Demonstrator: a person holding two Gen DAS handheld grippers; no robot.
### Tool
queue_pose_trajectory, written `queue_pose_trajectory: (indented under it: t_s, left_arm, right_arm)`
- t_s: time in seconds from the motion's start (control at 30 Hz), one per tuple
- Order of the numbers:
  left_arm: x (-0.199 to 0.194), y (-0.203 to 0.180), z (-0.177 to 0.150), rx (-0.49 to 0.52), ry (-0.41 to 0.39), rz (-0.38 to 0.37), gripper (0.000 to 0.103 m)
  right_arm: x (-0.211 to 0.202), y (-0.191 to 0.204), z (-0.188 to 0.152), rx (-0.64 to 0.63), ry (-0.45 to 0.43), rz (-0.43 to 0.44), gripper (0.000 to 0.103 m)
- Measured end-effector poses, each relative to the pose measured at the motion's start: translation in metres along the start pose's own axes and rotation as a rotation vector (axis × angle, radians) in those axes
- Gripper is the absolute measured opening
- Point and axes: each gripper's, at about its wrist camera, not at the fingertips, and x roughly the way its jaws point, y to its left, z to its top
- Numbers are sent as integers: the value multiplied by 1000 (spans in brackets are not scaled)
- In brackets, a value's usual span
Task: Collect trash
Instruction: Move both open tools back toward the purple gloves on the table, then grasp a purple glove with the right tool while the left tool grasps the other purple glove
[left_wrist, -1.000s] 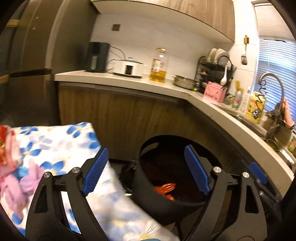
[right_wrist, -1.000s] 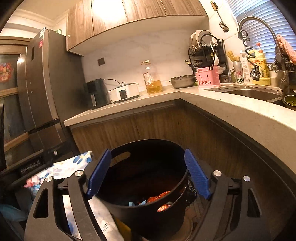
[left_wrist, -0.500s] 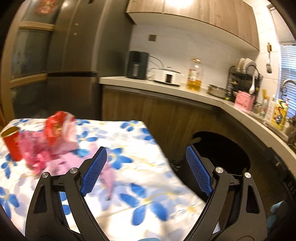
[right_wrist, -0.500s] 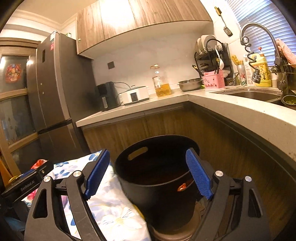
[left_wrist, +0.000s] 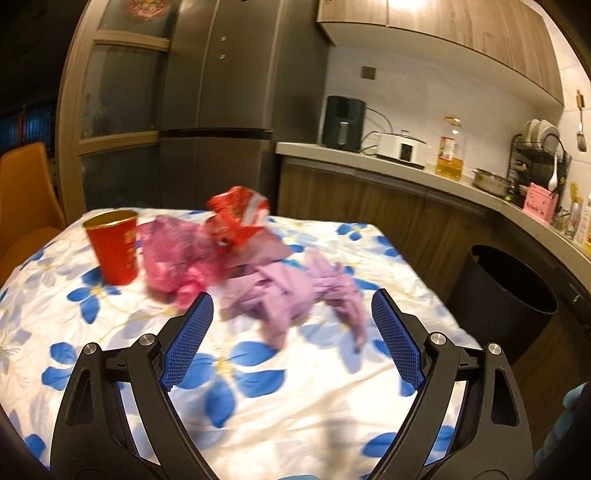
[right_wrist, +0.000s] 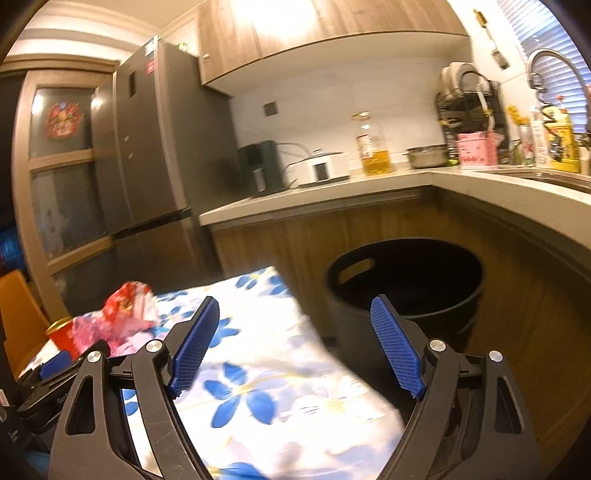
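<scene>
On the table with the blue-flowered cloth (left_wrist: 280, 402) lie a red paper cup (left_wrist: 113, 251), a crumpled pink bag (left_wrist: 177, 254), a red snack wrapper (left_wrist: 238, 216) and a pale purple crumpled wrapper (left_wrist: 295, 295). My left gripper (left_wrist: 291, 339) is open and empty, just short of the purple wrapper. My right gripper (right_wrist: 295, 350) is open and empty over the table's right edge (right_wrist: 280, 369), beside the black trash bin (right_wrist: 406, 280). The bin also shows in the left wrist view (left_wrist: 509, 295). The wrapper pile (right_wrist: 125, 314) and cup (right_wrist: 64, 336) sit far left in the right wrist view.
A kitchen counter (left_wrist: 406, 173) with an air fryer, a cooker, an oil bottle and a dish rack runs behind the bin. A dark fridge (left_wrist: 218, 110) stands behind the table. An orange chair (left_wrist: 26, 192) is at the table's left.
Both grippers have swung left, away from above the bin toward the table. The left view went from the bin's inside to the trash pile on the cloth. Both stayed open.
</scene>
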Motion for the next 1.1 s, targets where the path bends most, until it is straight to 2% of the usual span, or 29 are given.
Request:
queue_pose_trajectory:
  t_s: [0.33, 0.5, 0.67, 1.0, 1.1]
  left_arm:
    - [6, 42, -2, -63, 2, 63, 86]
    - [12, 51, 0, -70, -8, 72, 86]
    - [25, 57, 3, -81, 4, 68, 86]
    - [42, 51, -1, -70, 20, 42, 86]
    - [45, 48, -3, -67, 25, 40, 86]
  right_arm:
    - [50, 66, -29, -80, 98, 111, 78]
    - [80, 89, -40, -105, 141, 128, 73]
    - [111, 98, -49, -97, 230, 128, 62]
    - [136, 107, -66, -131, 335, 127, 40]
    - [142, 109, -70, -144, 369, 138, 21]
